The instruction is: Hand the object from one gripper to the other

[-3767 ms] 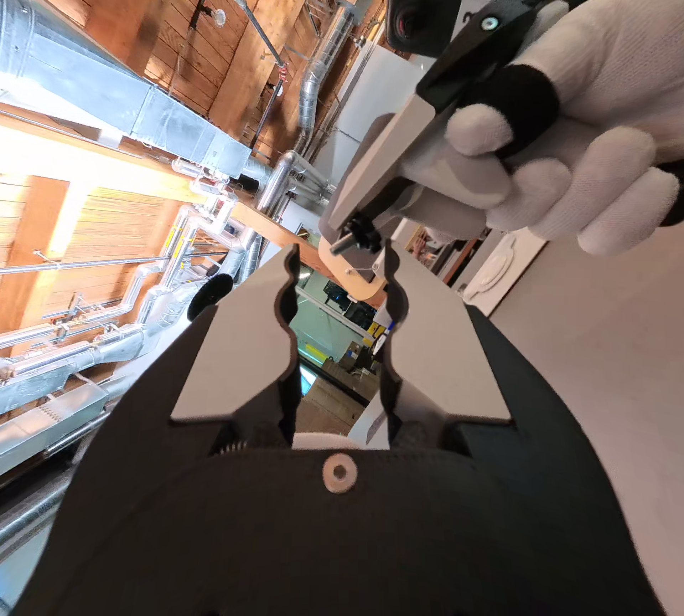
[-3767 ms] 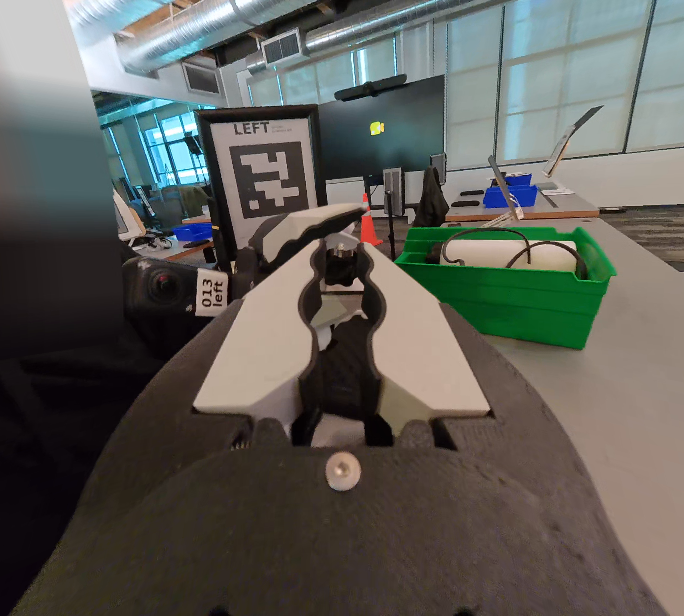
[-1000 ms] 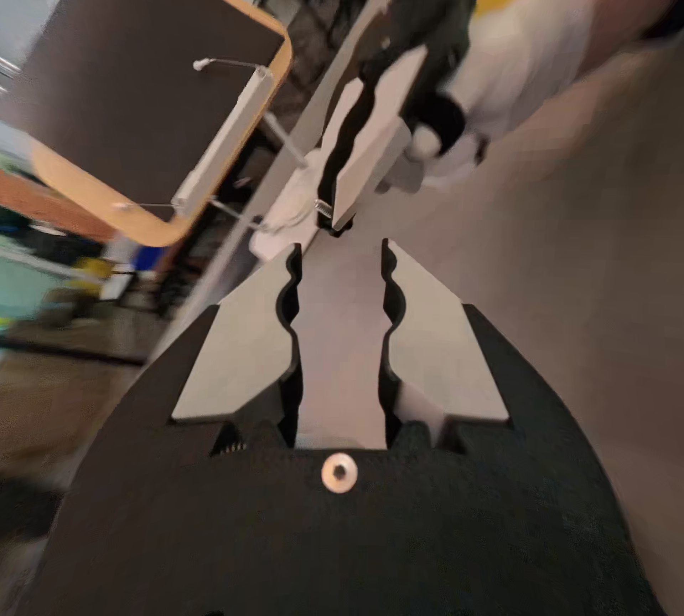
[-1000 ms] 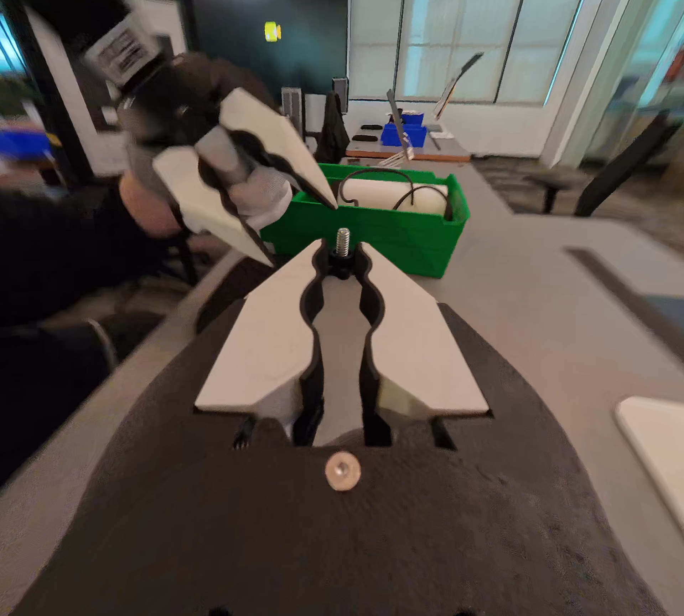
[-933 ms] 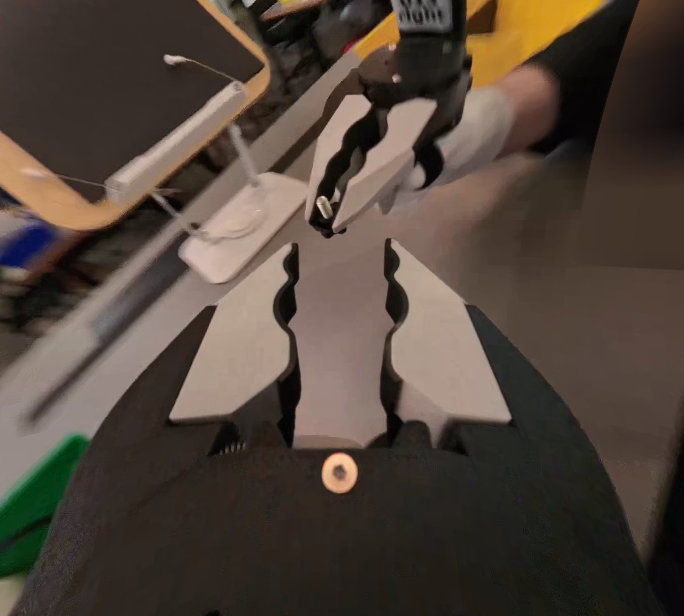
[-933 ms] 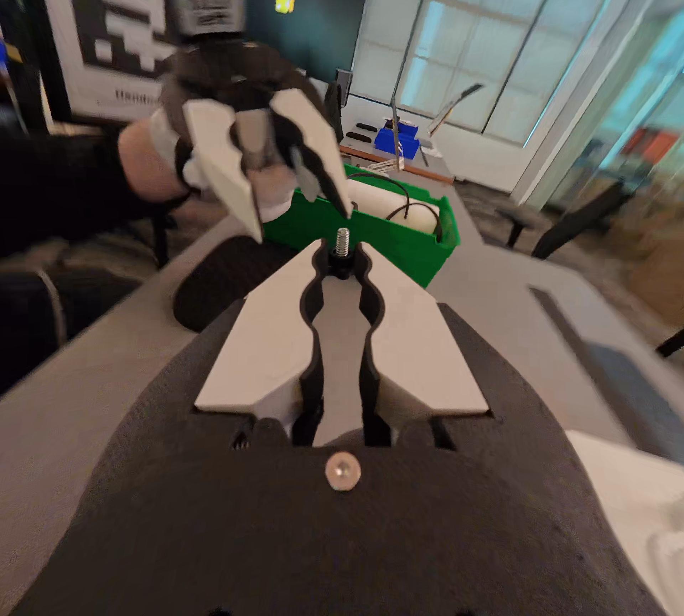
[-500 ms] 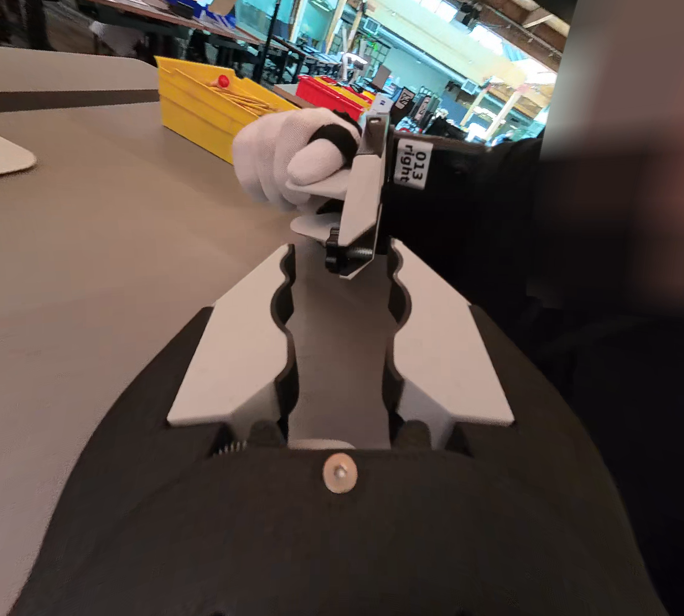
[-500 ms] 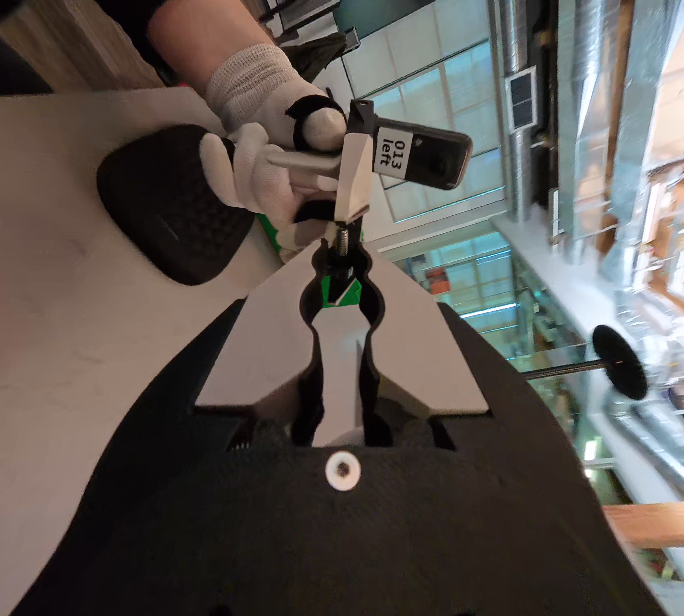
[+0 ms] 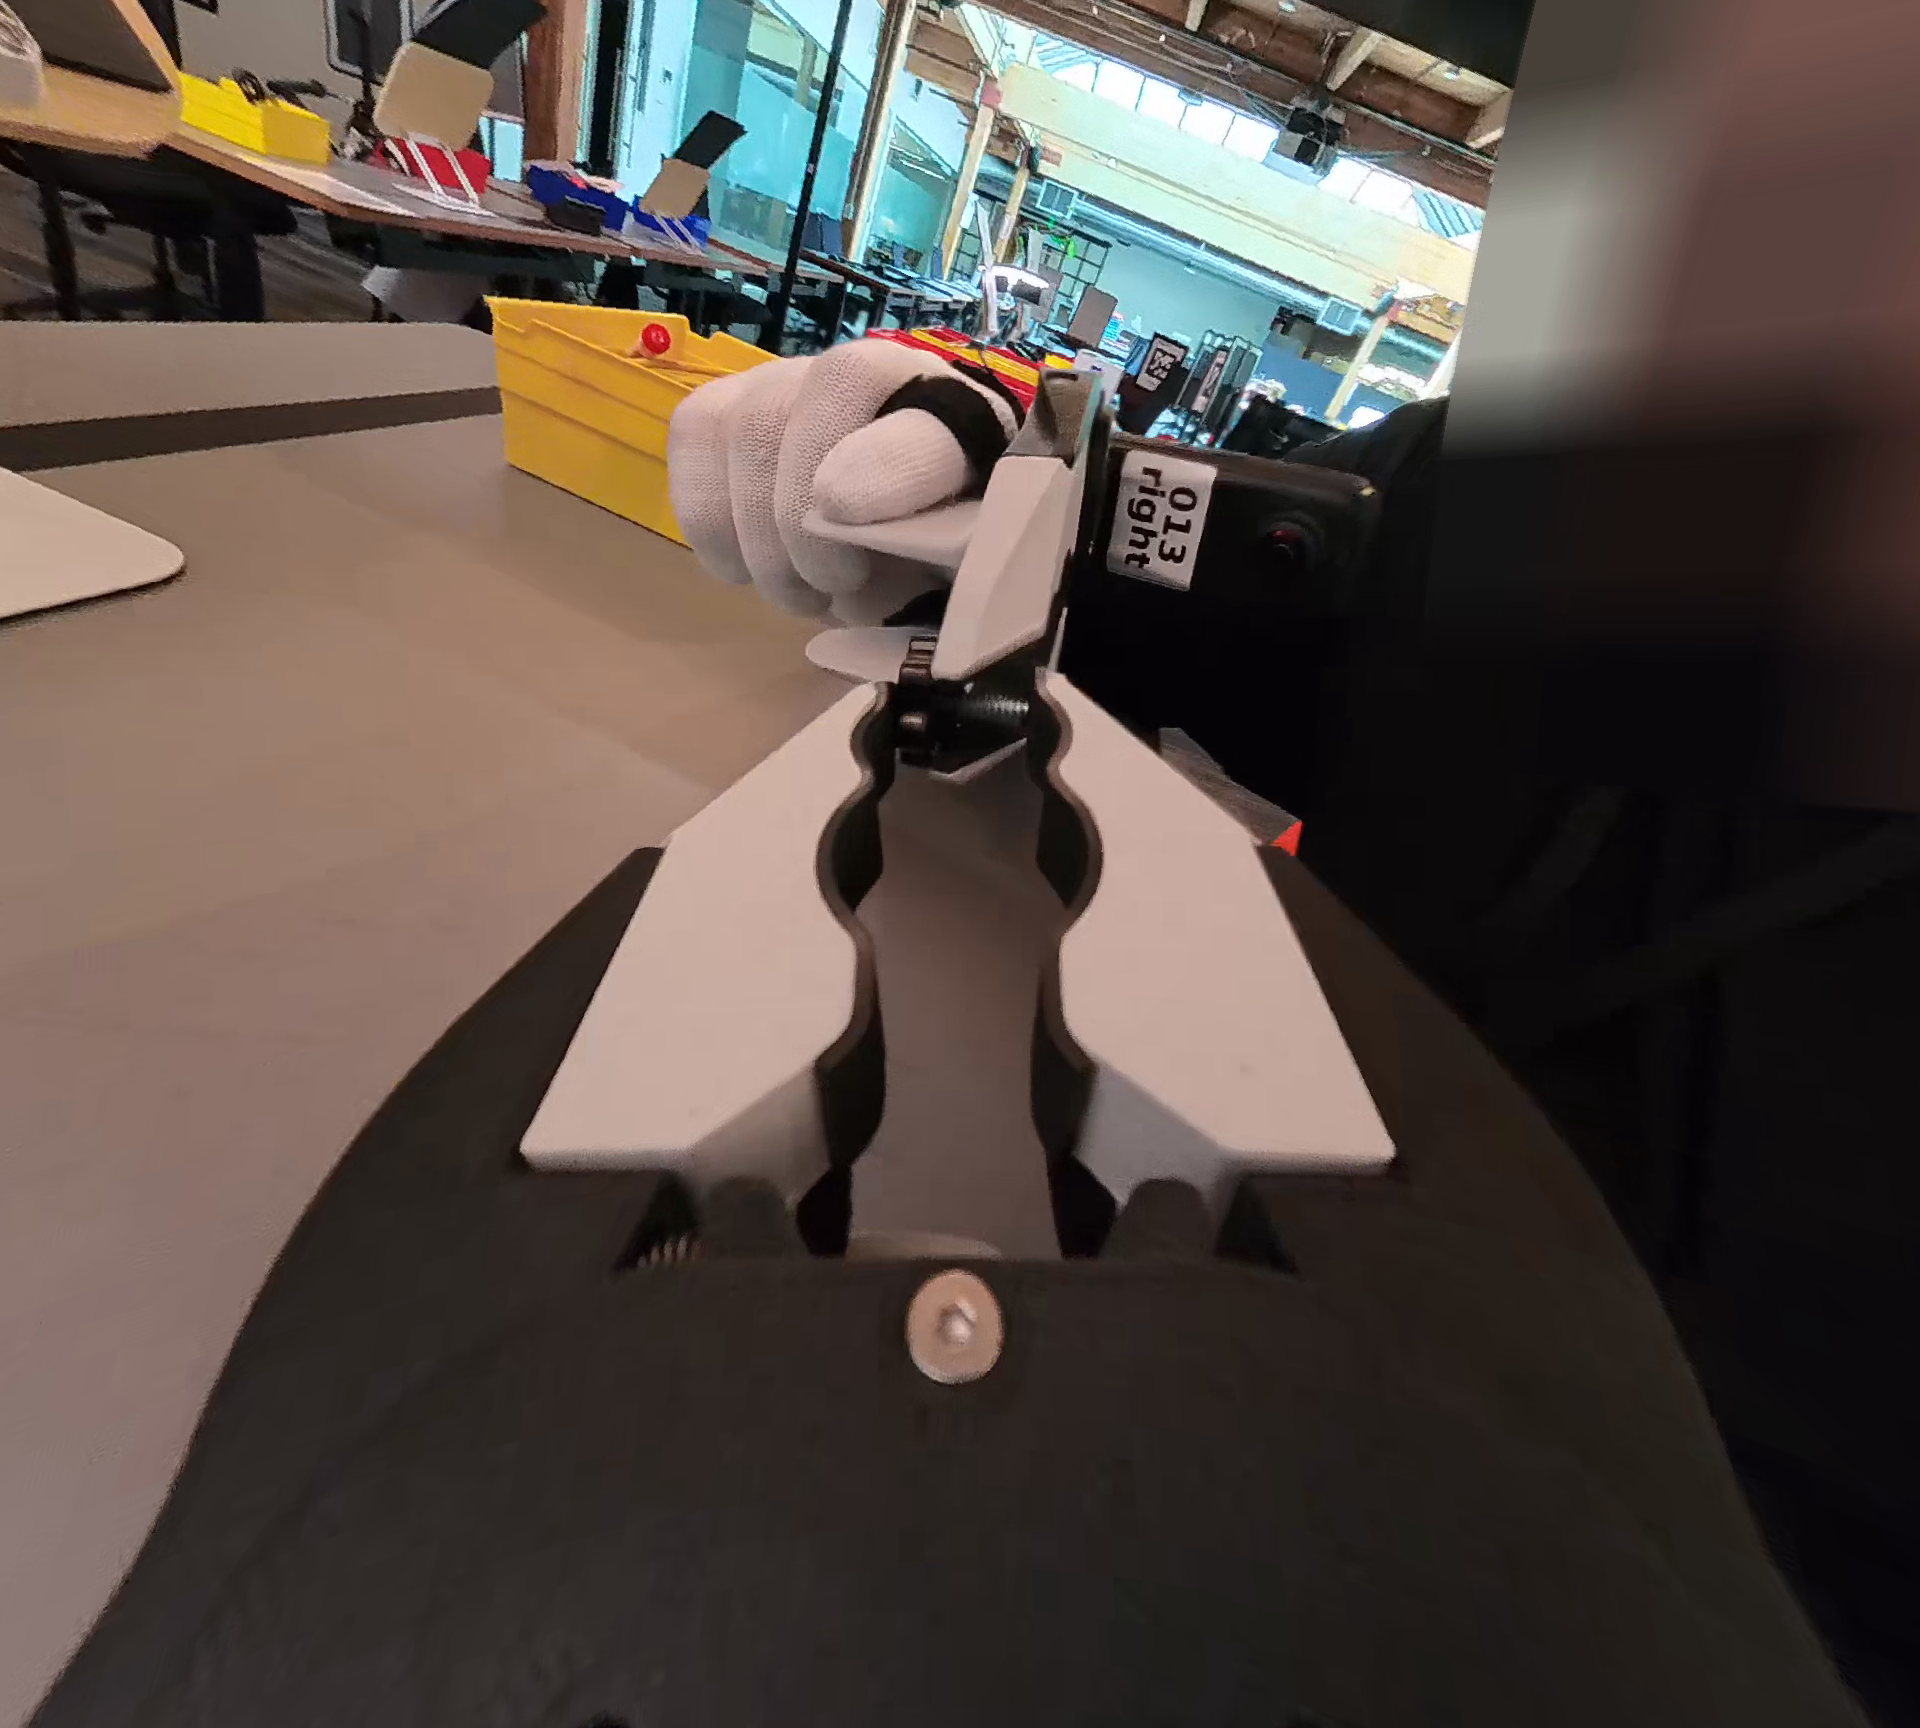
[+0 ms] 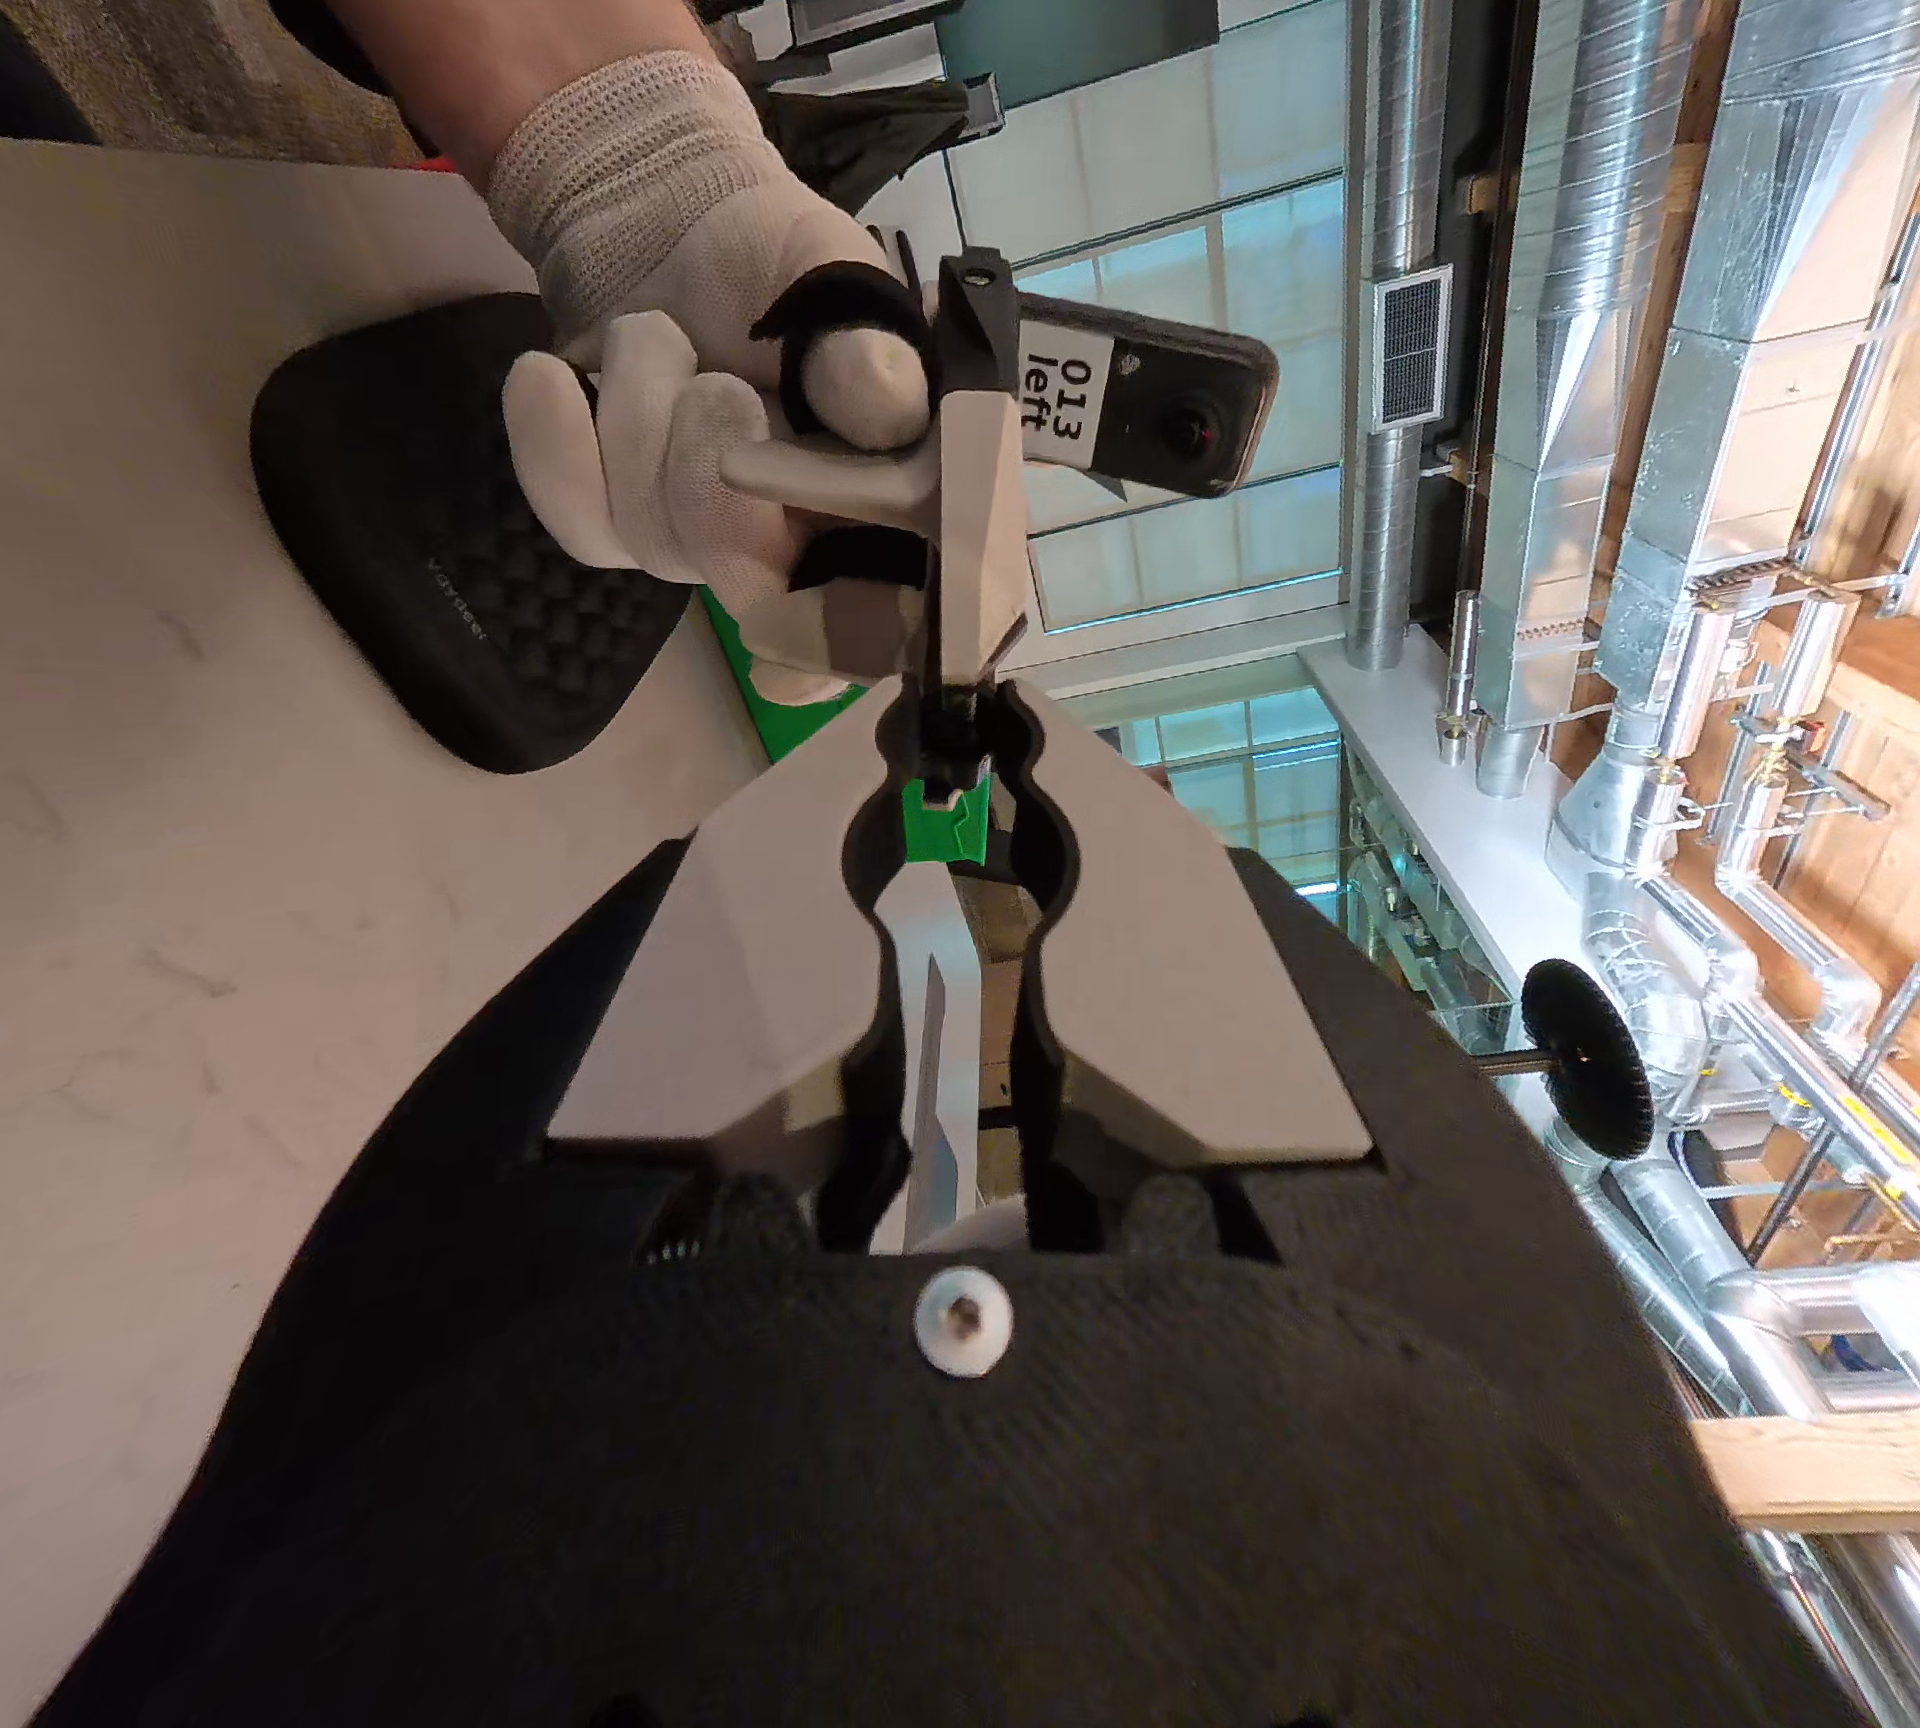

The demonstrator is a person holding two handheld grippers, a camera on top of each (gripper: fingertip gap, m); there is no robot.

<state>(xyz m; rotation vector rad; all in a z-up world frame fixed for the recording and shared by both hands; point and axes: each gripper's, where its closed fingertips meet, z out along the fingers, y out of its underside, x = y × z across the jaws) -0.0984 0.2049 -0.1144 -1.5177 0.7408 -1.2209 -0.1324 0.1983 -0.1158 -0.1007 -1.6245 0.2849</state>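
A small bolt [image 9: 982, 710] with a black knob head and a threaded shank sits between both grippers, above the grey table [image 9: 312, 743]. In the left wrist view my left gripper [image 9: 966, 717] has its fingertips closed on the bolt's two ends. My right gripper [image 9: 977, 670] comes in edge-on from above, held by a white-gloved hand [image 9: 779, 483], and also clamps the bolt. In the right wrist view my right gripper [image 10: 958, 722] is shut on the bolt's black head [image 10: 951, 738], and the left gripper [image 10: 971, 670] meets it edge-on from above.
A yellow bin [image 9: 592, 421] stands on the table behind the hand. A white flat object [image 9: 73, 546] lies at the left edge. A black textured pad [image 10: 457, 535] lies on the table. Part of a green bin [image 10: 940, 831] shows between the right fingers. Only a small space, under 4 cm, lies between the two pairs of fingers.
The two grippers have come together. My left gripper, open around the bolt half a second ago, has narrowed onto it. The right gripper has kept its hold throughout.
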